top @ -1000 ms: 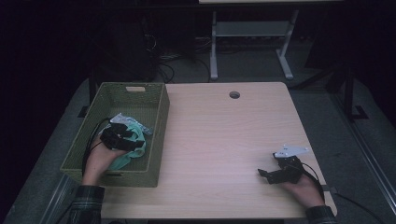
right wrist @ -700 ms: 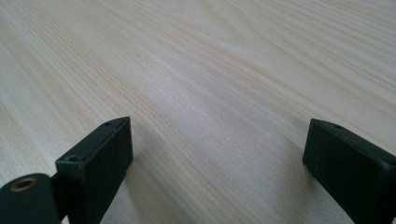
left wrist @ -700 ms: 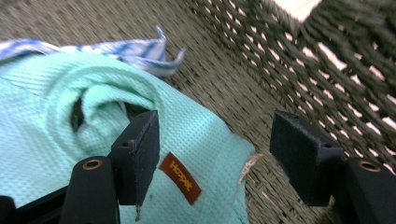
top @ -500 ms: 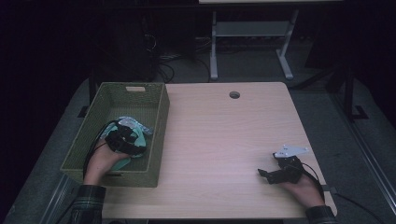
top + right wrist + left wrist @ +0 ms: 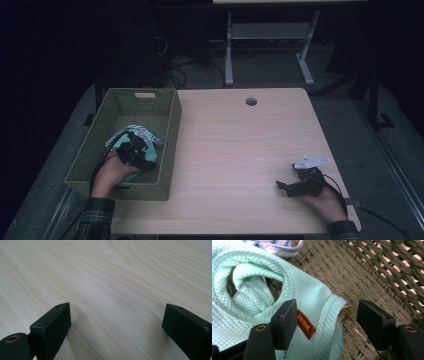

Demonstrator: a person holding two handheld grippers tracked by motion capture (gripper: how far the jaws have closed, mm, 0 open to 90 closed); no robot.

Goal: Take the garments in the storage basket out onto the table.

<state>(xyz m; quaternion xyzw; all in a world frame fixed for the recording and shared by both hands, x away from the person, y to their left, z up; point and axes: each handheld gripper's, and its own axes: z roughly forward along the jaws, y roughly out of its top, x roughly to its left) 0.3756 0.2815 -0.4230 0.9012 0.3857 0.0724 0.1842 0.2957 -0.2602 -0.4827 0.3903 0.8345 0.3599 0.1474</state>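
Observation:
A mint green waffle cloth [image 5: 249, 290] with a brown label [image 5: 305, 323] lies in the woven green basket [image 5: 170, 125] at the table's left. My left gripper [image 5: 142, 150] is down inside the basket, open, its jaws astride the cloth's hemmed corner [image 5: 325, 320]. A white and blue striped cloth [image 5: 279, 246] lies just beyond the mint one. My right gripper [image 5: 286, 187] rests low over the bare wood near the table's front right, open, with nothing between its jaws [image 5: 116, 325].
The basket's woven wall [image 5: 387, 267] rises close on the right of the left gripper. The light wooden table [image 5: 240, 150] has a round cable hole [image 5: 251, 101] near its far edge. A white desk frame [image 5: 270, 35] and cables stand on the dark floor behind.
My left gripper has moved a little toward the basket's right wall and lower onto the mint cloth. The right gripper has stayed put.

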